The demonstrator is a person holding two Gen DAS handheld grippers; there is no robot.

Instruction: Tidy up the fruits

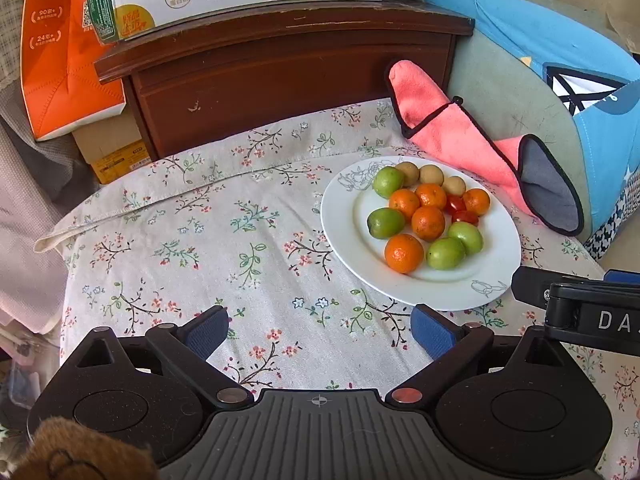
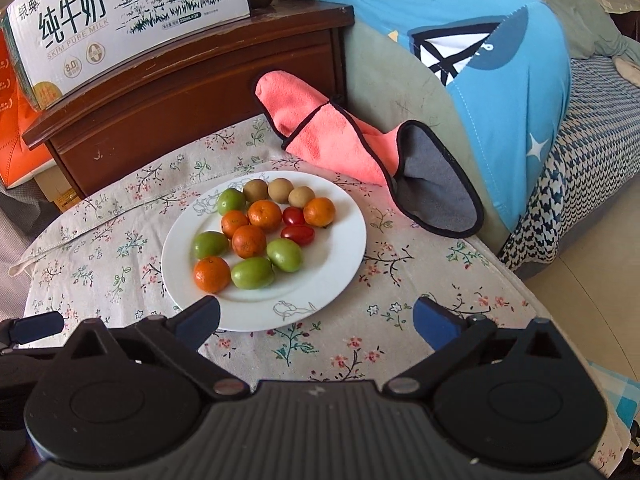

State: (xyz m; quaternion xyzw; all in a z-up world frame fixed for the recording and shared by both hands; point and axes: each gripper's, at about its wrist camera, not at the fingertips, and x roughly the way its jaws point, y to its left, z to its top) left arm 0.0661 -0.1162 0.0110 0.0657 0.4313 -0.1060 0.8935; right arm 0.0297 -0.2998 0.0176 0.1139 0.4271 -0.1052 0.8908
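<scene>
A white plate [image 1: 348, 216] [image 2: 344, 248] on the flowered cloth holds mixed fruit: several small oranges [image 1: 404, 253] [image 2: 249, 241], several green fruits [image 1: 386, 222] [image 2: 252, 273], three brown round fruits [image 1: 431, 174] [image 2: 280, 189] and two red cherry tomatoes [image 1: 465, 217] [image 2: 297, 234]. My left gripper [image 1: 320, 330] is open and empty, left of and in front of the plate. My right gripper [image 2: 316, 320] is open and empty over the plate's near rim. The right gripper also shows in the left wrist view [image 1: 576, 304].
A pink and grey oven mitt [image 1: 472, 140] [image 2: 360, 148] lies behind the plate against a blue and green cushion [image 2: 480, 80]. A dark wooden nightstand [image 1: 280, 80] with a milk carton box [image 2: 120, 20] stands behind. An orange box [image 1: 64, 52] stands at the left.
</scene>
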